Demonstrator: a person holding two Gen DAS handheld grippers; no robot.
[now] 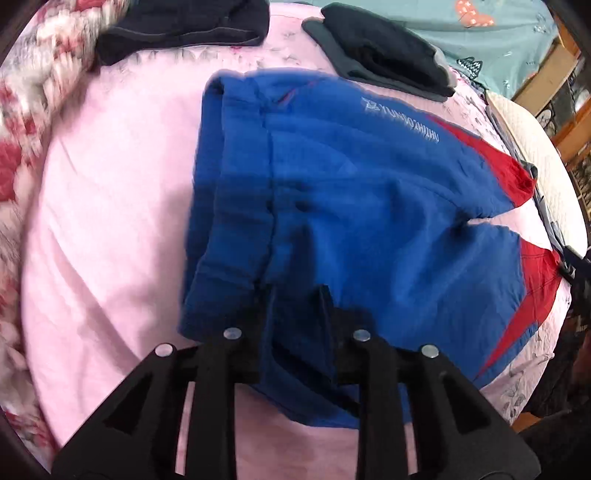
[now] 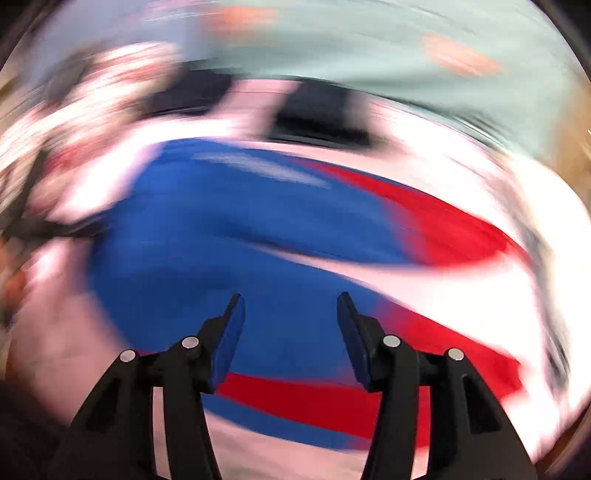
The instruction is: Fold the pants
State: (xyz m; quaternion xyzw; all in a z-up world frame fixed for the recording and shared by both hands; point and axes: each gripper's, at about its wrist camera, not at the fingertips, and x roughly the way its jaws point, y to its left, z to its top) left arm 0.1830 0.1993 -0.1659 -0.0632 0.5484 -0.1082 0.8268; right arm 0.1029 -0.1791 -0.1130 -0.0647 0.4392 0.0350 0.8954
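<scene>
Blue shorts with red side panels (image 1: 351,192) lie spread on a pink bedsheet (image 1: 110,221), waistband to the left, two legs to the right. My left gripper (image 1: 297,291) is over the near waistband corner, its fingers closed on a fold of the blue cloth. In the right wrist view, heavily motion-blurred, the same shorts (image 2: 240,240) fill the middle. My right gripper (image 2: 290,299) hovers above the near leg with its jaws wide apart and nothing between them.
Dark folded garments lie at the far side of the bed (image 1: 384,55) and far left (image 1: 184,26). A floral quilt (image 1: 29,110) borders the left. A teal patterned blanket (image 1: 498,40) lies at the back right. Wooden furniture (image 1: 569,92) stands at the right.
</scene>
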